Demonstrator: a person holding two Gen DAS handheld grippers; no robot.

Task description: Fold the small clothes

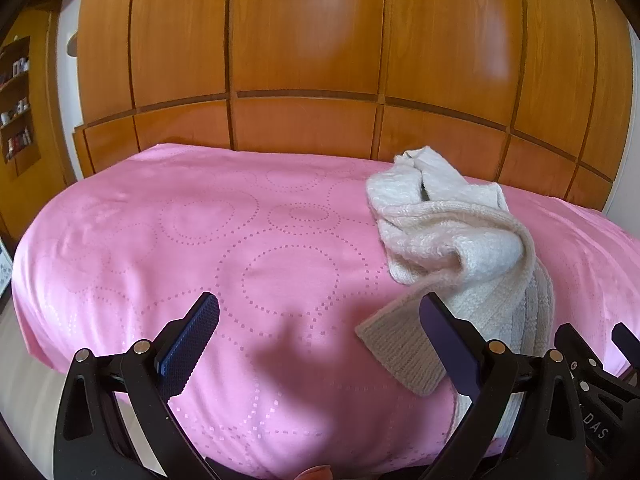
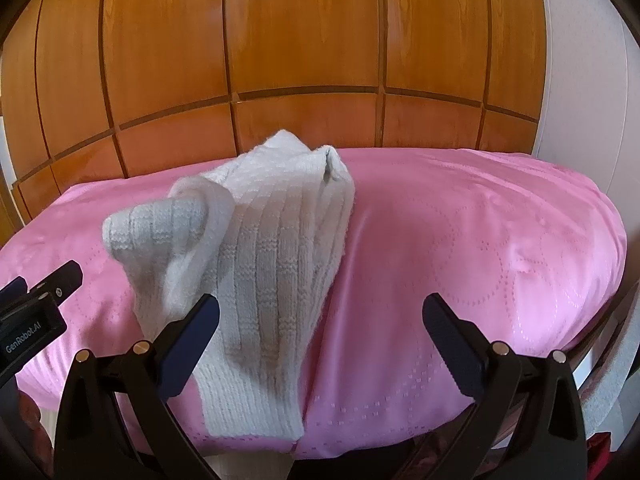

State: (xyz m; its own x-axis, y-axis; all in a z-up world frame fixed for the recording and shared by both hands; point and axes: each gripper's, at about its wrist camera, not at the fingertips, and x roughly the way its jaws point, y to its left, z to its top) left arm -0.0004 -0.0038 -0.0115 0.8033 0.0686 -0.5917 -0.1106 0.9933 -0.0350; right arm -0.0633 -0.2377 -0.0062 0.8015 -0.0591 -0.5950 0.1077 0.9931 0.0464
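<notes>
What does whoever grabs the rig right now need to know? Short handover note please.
Left gripper: open, empty, hovering over the pink bedspread.
Right gripper: open, empty, beside the left one.
White knit garment: lies bunched on the bedspread, one end hanging over the near edge, cuff loose beside the left gripper's right finger.
Done: no neat fold visible.
Left: spread it flat, fold it.
</notes>
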